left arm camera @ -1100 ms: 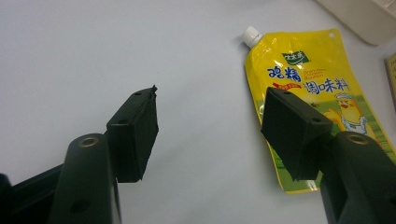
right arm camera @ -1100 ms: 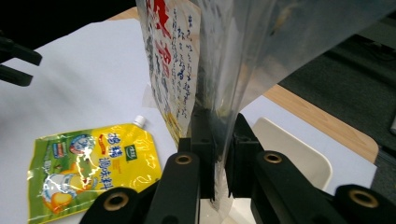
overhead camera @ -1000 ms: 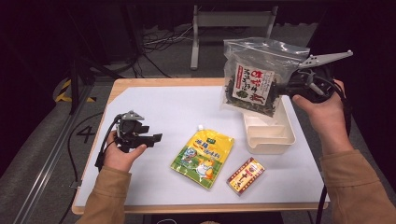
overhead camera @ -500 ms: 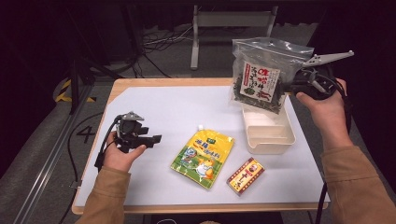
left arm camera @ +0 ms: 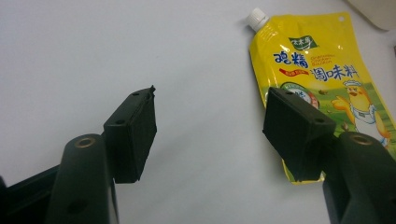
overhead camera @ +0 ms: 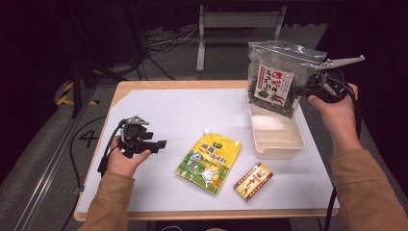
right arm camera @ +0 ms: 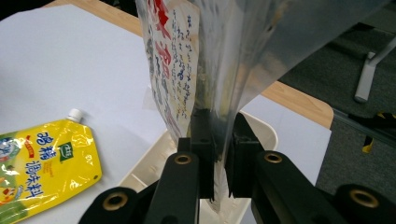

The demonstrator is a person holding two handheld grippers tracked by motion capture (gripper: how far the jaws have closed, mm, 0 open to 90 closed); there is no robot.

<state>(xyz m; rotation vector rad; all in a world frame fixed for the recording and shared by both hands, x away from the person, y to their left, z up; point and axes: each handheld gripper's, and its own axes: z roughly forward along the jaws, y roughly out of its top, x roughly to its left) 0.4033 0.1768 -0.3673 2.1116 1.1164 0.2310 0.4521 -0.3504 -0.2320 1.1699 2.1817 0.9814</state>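
Observation:
My right gripper (overhead camera: 302, 90) is shut on the edge of a clear bag of dark dried seaweed (overhead camera: 274, 79) with a white and red label, and holds it upright just above the far end of a white plastic tray (overhead camera: 278, 144). In the right gripper view the jaws (right arm camera: 218, 161) pinch the bag's (right arm camera: 187, 65) side seam over the tray (right arm camera: 261, 133). My left gripper (overhead camera: 156, 145) rests on the table's left side, open and empty. Its view shows the yellow spouted seasoning pouch (left arm camera: 327, 79) lying beyond its right jaw.
The yellow pouch (overhead camera: 209, 156) lies flat at the table's middle. A small red and yellow box (overhead camera: 253, 180) sits near the front edge, right of the pouch. The white table cover (overhead camera: 192, 110) ends at a wooden rim. Cables and a stand are on the floor behind.
My right gripper has carried the seaweed bag to the right and slightly down, over the tray's far end. The left hand has stayed where it was.

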